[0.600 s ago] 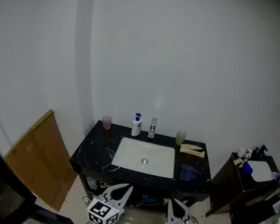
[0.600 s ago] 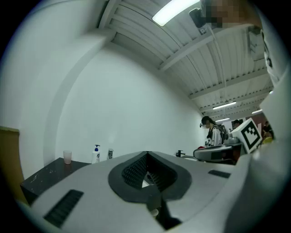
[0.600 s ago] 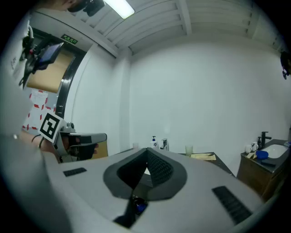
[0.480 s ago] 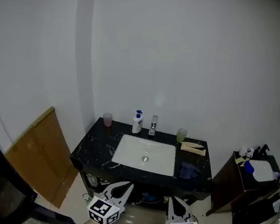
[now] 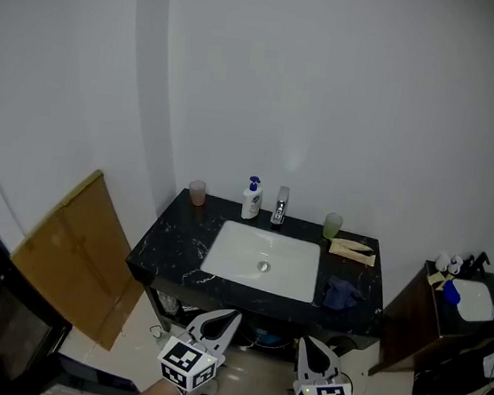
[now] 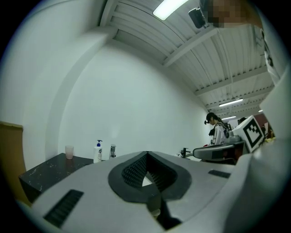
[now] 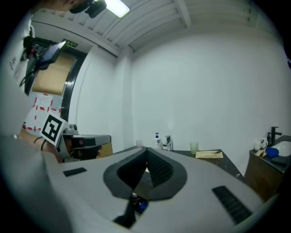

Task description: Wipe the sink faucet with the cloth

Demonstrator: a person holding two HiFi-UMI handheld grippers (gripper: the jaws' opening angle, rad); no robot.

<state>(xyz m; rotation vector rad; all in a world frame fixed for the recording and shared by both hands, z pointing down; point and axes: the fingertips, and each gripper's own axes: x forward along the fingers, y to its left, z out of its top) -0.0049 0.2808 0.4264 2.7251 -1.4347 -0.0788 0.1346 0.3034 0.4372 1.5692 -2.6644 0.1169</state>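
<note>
The chrome faucet (image 5: 280,205) stands at the back of a white sink basin (image 5: 222,256) set in a black marble counter (image 5: 169,250). A dark blue cloth (image 5: 341,293) lies crumpled on the counter to the right of the basin. My left gripper (image 5: 231,314) and right gripper (image 5: 307,342) hover side by side, level, below the counter's front edge, both shut and empty. The faucet (image 6: 112,151) appears small and far ahead in the left gripper view, and again (image 7: 168,143) in the right gripper view. The blue cloth is hidden in both gripper views.
A soap bottle (image 5: 251,199) and a pink cup (image 5: 197,192) stand left of the faucet; a green cup (image 5: 332,225) and a beige folded item (image 5: 352,248) right of it. A brown board (image 5: 75,251) leans at left. A dark side cabinet (image 5: 447,315) with bottles stands at right.
The head view has shifted: the counter now sits a little higher and further right in the picture. Both grippers stay shut in front of the counter.
</note>
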